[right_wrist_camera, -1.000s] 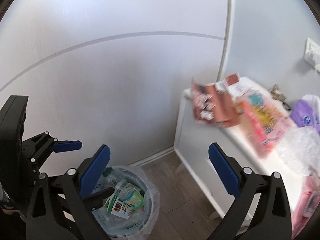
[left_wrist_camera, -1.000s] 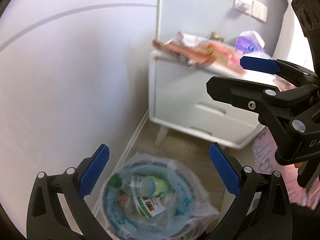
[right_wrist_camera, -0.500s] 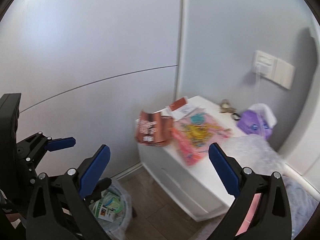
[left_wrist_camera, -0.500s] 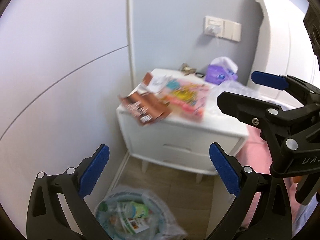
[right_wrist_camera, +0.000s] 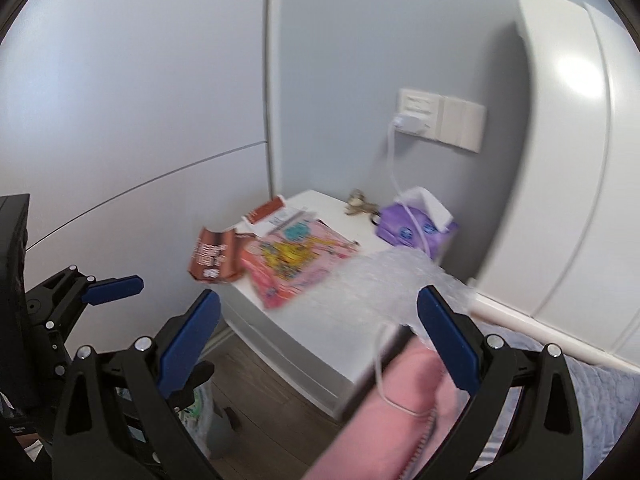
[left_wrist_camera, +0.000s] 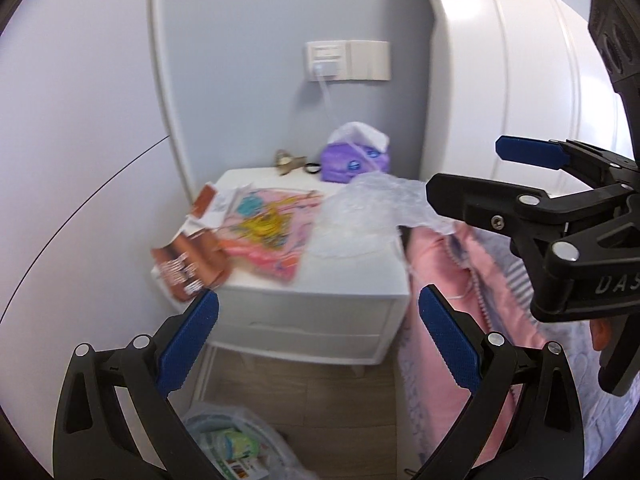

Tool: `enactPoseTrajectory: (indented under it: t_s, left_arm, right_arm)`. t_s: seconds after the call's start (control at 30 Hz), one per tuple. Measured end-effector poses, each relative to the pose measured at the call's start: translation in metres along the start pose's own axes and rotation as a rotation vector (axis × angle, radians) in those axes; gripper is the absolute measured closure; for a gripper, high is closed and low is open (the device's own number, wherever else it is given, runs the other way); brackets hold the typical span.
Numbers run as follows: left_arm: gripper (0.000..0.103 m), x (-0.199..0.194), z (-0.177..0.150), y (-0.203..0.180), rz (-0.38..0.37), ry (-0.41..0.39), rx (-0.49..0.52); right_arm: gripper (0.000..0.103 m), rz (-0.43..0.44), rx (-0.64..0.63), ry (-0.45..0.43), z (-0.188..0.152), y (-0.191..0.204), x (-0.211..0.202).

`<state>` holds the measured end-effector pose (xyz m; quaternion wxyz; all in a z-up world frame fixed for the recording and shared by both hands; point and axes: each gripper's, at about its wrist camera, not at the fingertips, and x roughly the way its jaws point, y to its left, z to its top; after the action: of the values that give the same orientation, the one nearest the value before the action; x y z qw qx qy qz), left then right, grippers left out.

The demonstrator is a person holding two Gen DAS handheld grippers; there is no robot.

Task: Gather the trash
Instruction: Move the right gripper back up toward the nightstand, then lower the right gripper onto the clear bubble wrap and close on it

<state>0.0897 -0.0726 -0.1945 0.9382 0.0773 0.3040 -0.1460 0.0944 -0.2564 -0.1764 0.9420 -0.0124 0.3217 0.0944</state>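
A white nightstand [left_wrist_camera: 320, 312] carries trash: a brown wrapper [left_wrist_camera: 188, 264] hanging over its left edge, a pink printed packet [left_wrist_camera: 272, 232] and clear bubble wrap [left_wrist_camera: 372, 208]. All three also show in the right wrist view: the wrapper [right_wrist_camera: 214, 256], the packet [right_wrist_camera: 296, 260], the bubble wrap [right_wrist_camera: 392, 280]. My left gripper [left_wrist_camera: 318, 344] is open and empty, in front of the nightstand. My right gripper [right_wrist_camera: 318, 344] is open and empty, above the nightstand's near corner. A lined bin [left_wrist_camera: 236, 444] with trash stands on the floor below.
A purple tissue pack [left_wrist_camera: 352, 160], keys [left_wrist_camera: 288, 160] and a charger cable [right_wrist_camera: 394, 168] are at the nightstand's back. A pink and grey blanket [left_wrist_camera: 460, 280] lies on the bed at right. A white headboard [left_wrist_camera: 500, 80] and walls close in the corner.
Both grippers have lifted from over the bin and swung right toward the nightstand, which now fills the middle of both views. Both stay open and empty.
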Motion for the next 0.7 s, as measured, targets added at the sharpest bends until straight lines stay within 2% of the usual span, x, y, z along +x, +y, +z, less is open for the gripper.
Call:
enactPoseTrajectory:
  t_s: [0.27, 0.5, 0.7]
  left_arm:
    - [0.006, 0.033, 0.016, -0.022, -0.039, 0.016, 0.044]
    - [0.006, 0.074, 0.03, -0.031, -0.07, 0.047, 0.086]
    - [0.006, 0.111, 0.043, -0.04, -0.125, 0.067, 0.165]
  right_arm:
    - [0.007, -0.026, 0.036, 0.053, 0.004, -0.042, 0.012]
    - [0.007, -0.051, 0.071, 0.1, 0.006, -0.063, 0.048]
    - [0.007, -0.076, 0.126, 0.15, 0.008, -0.081, 0.082]
